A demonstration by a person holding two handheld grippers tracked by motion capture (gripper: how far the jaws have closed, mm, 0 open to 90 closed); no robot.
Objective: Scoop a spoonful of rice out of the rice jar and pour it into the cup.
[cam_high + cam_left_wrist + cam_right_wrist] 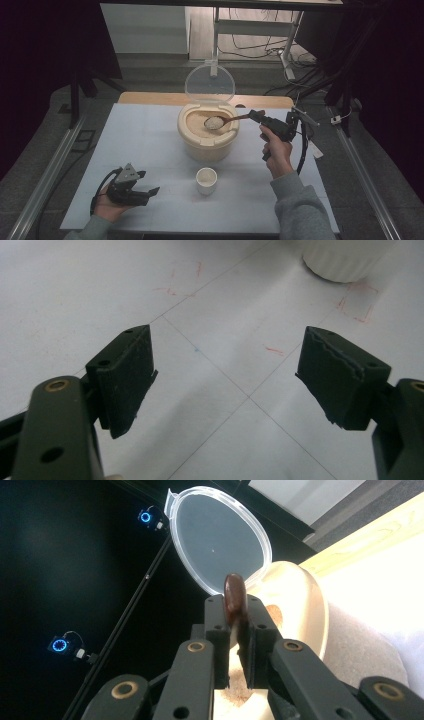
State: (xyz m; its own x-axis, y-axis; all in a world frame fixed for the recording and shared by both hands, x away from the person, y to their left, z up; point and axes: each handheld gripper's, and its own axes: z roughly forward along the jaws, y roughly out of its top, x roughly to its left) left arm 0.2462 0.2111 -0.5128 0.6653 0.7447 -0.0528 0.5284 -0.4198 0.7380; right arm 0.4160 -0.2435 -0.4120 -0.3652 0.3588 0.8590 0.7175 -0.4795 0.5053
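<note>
Two grippers are working at a pale table. The right gripper is standing to the right of a cream container, and its jaws are pressing together on the handle of a brown wooden spoon. In the right gripper view the spoon handle is sticking up between the two black pads, which are lying close against it on both sides. The spoon bowl is hanging over the open mouth of the container, and it is carrying a heap of pale grains. Inside the container more grains of the same colour are lying.

The clear round lid of the container is standing upright at the far rim, tilted back, and it is showing also in the right gripper view.

A small white cup is standing on the table just in front of the container, apart from it. In the left gripper view its base is showing at the top edge.

The left gripper is resting low at the near left part of the table, well apart from the cup and the container. Its jaws are standing wide apart, and nothing is lying between them except the bare table surface.
</note>
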